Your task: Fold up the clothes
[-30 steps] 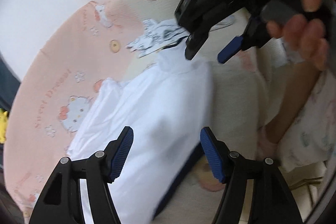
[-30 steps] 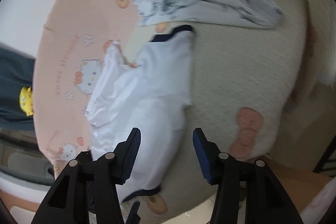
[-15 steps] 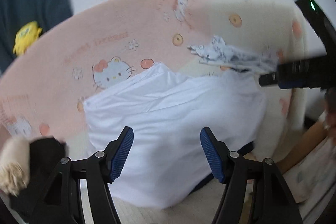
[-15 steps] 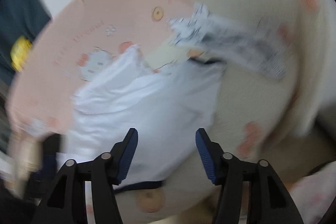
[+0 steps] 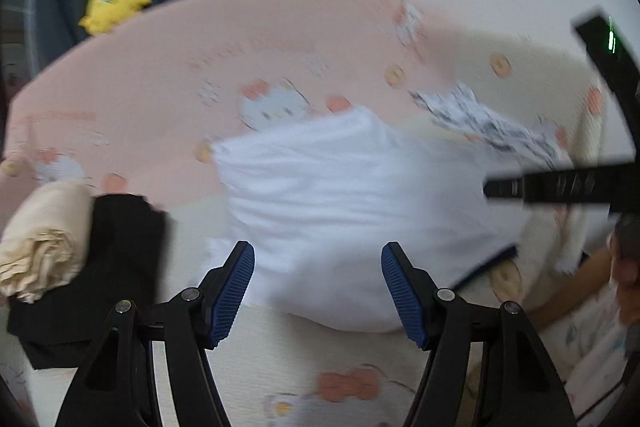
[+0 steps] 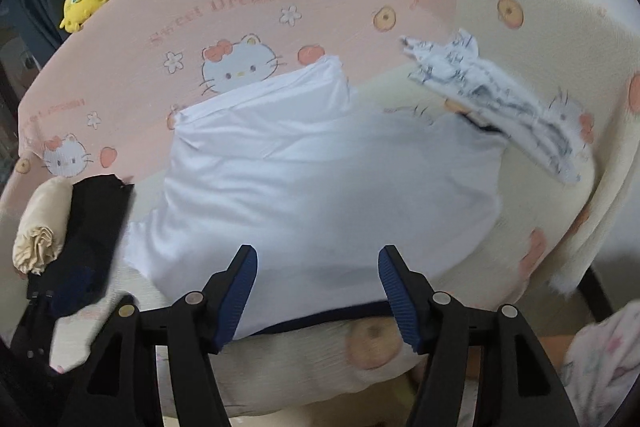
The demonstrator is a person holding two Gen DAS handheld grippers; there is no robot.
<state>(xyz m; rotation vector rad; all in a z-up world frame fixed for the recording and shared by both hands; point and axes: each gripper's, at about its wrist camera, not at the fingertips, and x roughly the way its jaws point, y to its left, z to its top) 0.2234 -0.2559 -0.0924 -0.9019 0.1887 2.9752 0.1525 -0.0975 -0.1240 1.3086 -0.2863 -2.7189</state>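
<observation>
Compared with a second earlier, the white garment (image 6: 312,183) now lies spread wider on the pink-and-cream blanket (image 6: 132,39), while left gripper (image 5: 318,291) stands apart, empty, and right gripper (image 6: 318,293) is opening, empty.

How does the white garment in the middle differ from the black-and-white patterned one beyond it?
The white garment is plain with a dark navy hem; the patterned garment carries a black print. The white one is larger and spread fairly flat; the patterned one is smaller and bunched into a strip. Both lie on the cartoon-cat bedspread, untouched by either gripper.
</observation>
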